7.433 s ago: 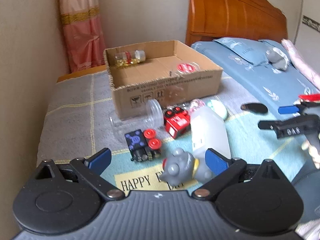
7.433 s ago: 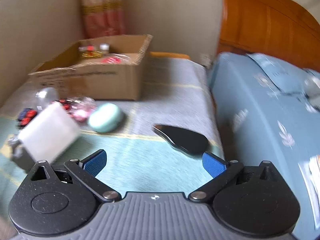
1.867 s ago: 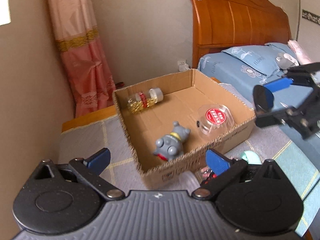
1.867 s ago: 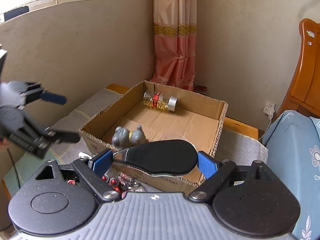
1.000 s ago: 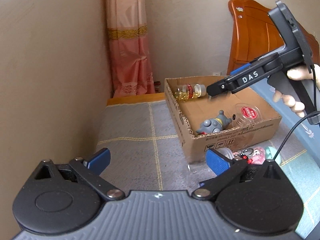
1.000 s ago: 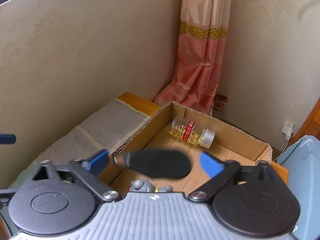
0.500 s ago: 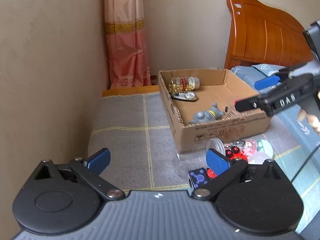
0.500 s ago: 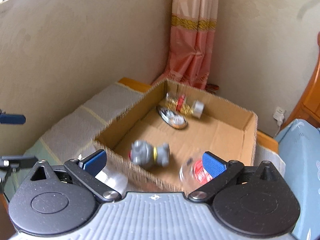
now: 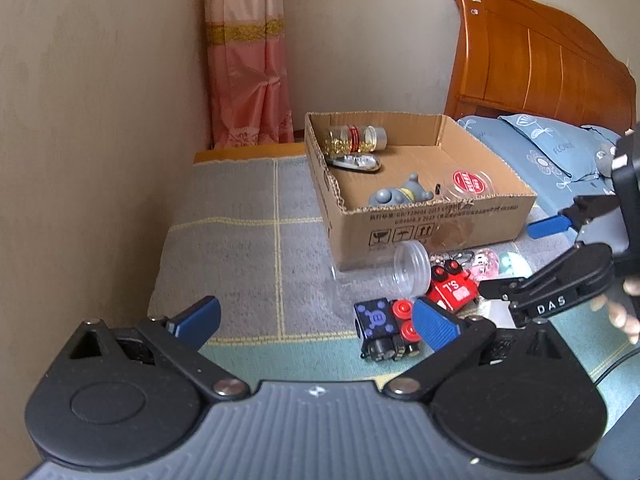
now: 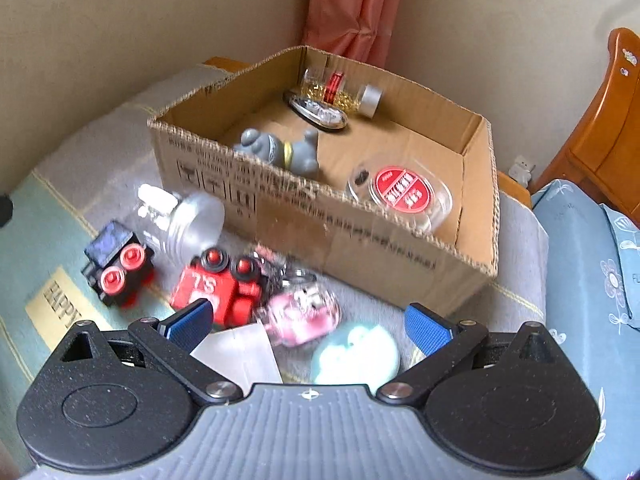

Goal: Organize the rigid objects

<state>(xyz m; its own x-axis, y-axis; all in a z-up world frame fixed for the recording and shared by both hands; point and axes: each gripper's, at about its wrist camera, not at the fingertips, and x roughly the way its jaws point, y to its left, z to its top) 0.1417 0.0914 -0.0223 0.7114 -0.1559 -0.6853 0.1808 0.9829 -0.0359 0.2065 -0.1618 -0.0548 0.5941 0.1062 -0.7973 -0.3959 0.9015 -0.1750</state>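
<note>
A cardboard box (image 9: 452, 220) (image 10: 372, 240) holds a pill bottle (image 9: 358, 138) (image 10: 340, 90), a black oval case (image 9: 354, 163) (image 10: 318, 114), a grey toy (image 9: 400, 194) (image 10: 280, 150) and a red-lidded clear tub (image 9: 468, 182) (image 10: 402, 192). In front lie a black-and-red toy block (image 9: 386, 330) (image 10: 118, 268), a red toy (image 9: 454, 290) (image 10: 218, 286), a clear jar (image 9: 408, 268) (image 10: 184, 216), a pink keychain (image 10: 302, 312), a mint case (image 10: 356, 354) and a white box (image 10: 236, 354). My left gripper (image 9: 316, 318) is open and empty. My right gripper (image 10: 306, 322) (image 9: 520, 258) is open and empty above the loose items.
The items lie on a grey and teal blanket (image 9: 248, 240). A wall (image 9: 80, 140) runs along the left. A pink curtain (image 9: 248, 60) hangs behind the box. A wooden headboard (image 9: 540, 76) and blue bedding (image 9: 560, 160) are at the right.
The black oval case that my right gripper held now lies in the box. My right gripper has opened and dropped toward the loose items. My left gripper has pulled back and lowered.
</note>
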